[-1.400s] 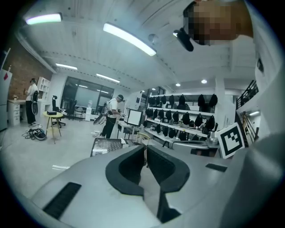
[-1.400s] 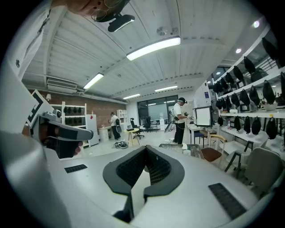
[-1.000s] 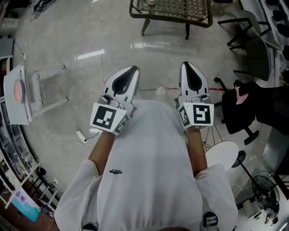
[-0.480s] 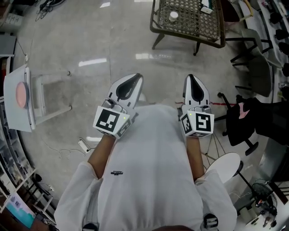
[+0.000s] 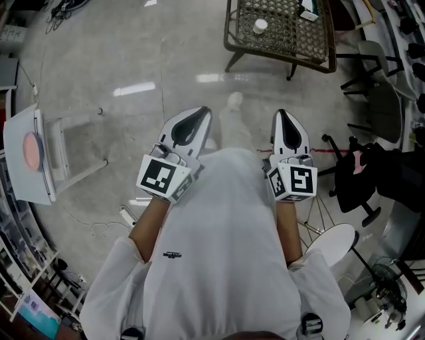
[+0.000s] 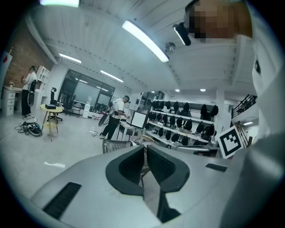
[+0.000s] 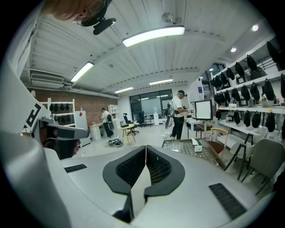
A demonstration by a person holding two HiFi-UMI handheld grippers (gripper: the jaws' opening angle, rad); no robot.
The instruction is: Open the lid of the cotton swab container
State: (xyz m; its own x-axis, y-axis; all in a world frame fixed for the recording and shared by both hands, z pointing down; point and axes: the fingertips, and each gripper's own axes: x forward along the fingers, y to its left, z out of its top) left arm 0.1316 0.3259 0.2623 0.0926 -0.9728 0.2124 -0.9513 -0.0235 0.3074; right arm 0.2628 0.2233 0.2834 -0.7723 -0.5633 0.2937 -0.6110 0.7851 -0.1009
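Note:
A small round white container stands on a mesh-topped table far ahead at the top of the head view; I cannot tell its lid from here. A small white box lies near it. I hold both grippers side by side in front of my chest, well short of the table. My left gripper is shut and holds nothing, its jaws together. My right gripper is shut and holds nothing too. The right gripper view shows the table with the box.
A white stand is on the floor at the left, with a cable near it. Black office chairs and a round white stool crowd the right. People stand far off in the room.
I have walked forward: the mesh table has slid down into the head view and the round container on it now shows. Both grippers keep their place before my chest, still shut.

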